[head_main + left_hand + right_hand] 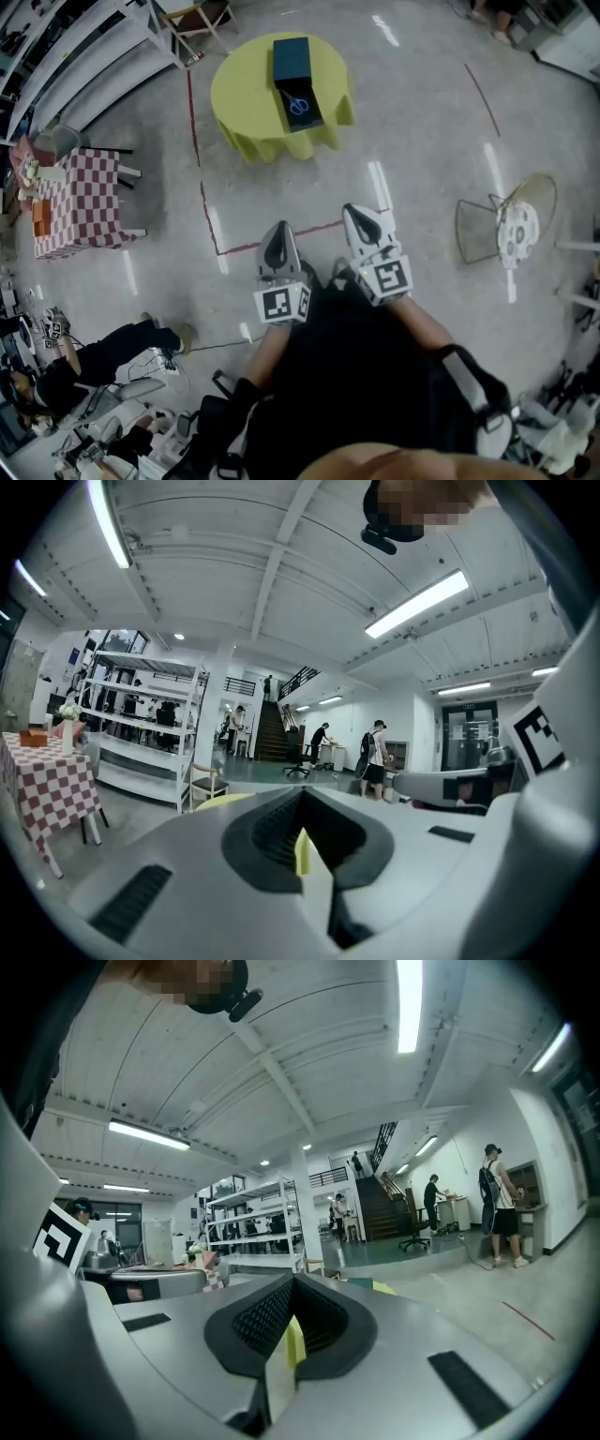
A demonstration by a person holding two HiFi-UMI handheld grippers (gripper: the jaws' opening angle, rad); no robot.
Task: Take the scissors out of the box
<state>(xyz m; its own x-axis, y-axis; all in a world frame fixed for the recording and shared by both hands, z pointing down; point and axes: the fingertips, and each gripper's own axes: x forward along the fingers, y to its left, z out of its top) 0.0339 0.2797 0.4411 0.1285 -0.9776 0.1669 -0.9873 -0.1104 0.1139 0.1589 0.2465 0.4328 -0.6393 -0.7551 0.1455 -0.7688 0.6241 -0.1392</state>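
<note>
Lying in the box (312,116) are blue scissors (299,102).

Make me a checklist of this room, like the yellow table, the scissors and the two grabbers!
Surface: round table under a yellow cloth, standing on a grey floor.
Job's things: dark box lying open on the table; blue-handled scissors inside its nearer half, not yet taken out.
Clutter: nothing seen on the table besides the box.
Grippers: left gripper and right gripper both have their jaws together, hold nothing, and are well short of the table.
Cables: a thin dark cable on the floor by the left gripper.
Surroundings: checked-cloth table, shelving, red tape lines, a seated person.
</note>
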